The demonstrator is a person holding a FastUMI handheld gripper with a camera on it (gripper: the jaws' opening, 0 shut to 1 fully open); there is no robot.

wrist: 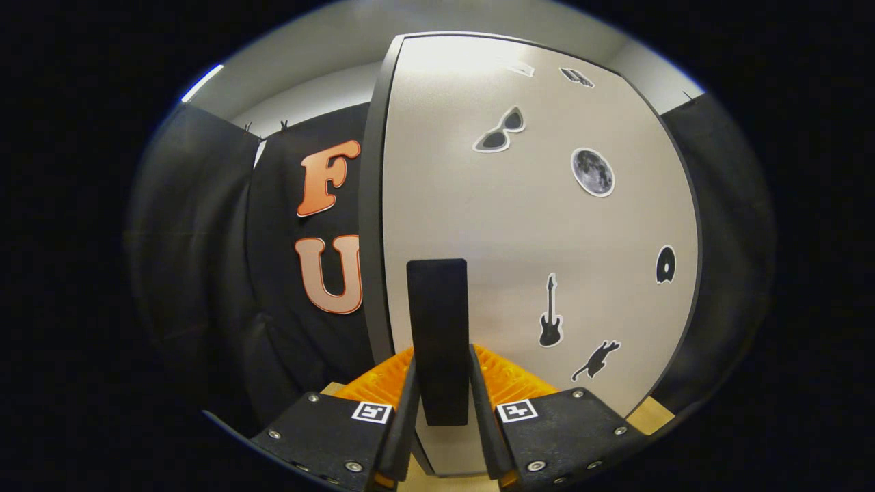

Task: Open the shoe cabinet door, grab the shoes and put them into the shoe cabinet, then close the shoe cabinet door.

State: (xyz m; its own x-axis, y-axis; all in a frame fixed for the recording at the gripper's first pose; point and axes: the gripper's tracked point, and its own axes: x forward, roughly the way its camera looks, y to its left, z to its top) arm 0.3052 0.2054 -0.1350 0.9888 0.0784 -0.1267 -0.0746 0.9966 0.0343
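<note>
The gripper (441, 389) has its fingers closed against both sides of the dark handle (438, 328) on the shoe cabinet door (533, 225) straight ahead, which looks shut or barely swung, so opening, loading shoes and closing apparently remain.

Tabletop (653, 414): light wood surface, seen as small patches beside and beneath the jaws, one to their right past the cabinet's lower corner, one to their left, one directly under them.

Standing on it: shoe cabinet (533, 225), upright, pale door with dark edging, just ahead of the jaws; its dark handle (439, 342) sits between them.
</note>
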